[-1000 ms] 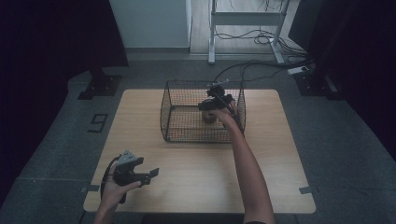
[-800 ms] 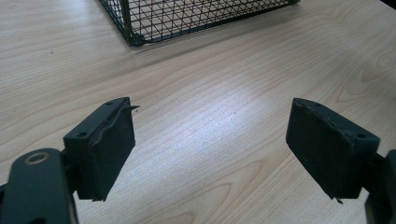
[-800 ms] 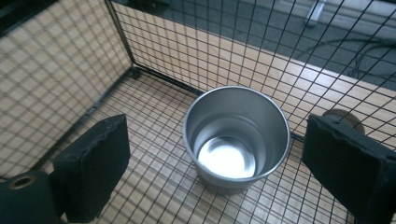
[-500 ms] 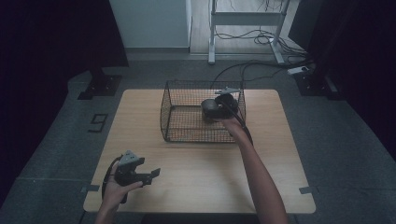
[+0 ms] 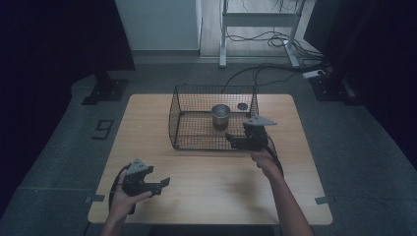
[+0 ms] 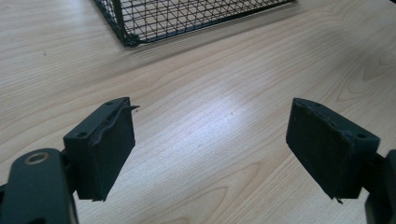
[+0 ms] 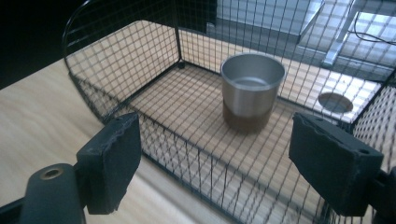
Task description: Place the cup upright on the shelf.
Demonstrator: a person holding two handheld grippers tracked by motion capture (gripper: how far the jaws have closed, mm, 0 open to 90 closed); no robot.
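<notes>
A steel cup (image 5: 221,116) (image 7: 252,91) stands upright on the floor of a black wire basket (image 5: 175,123) (image 7: 121,60), near the middle of it. My right gripper (image 5: 231,139) (image 7: 215,158) hangs just outside the basket's near right wall and points in at the cup; its jaws stand wide open with nothing between the pads. My left gripper (image 5: 160,180) (image 6: 210,154) rests low over the table's near left part, far from the basket, open and empty.
The wooden table (image 5: 221,196) carries the basket at its far middle. A small dark round disc (image 5: 242,106) (image 7: 335,101) lies in the basket's far right corner. Beyond the table are a metal stand (image 5: 223,44) and floor cables (image 5: 275,69).
My right gripper has drawn back out of the basket toward the near right, leaving the cup standing alone inside. The left gripper has kept still.
</notes>
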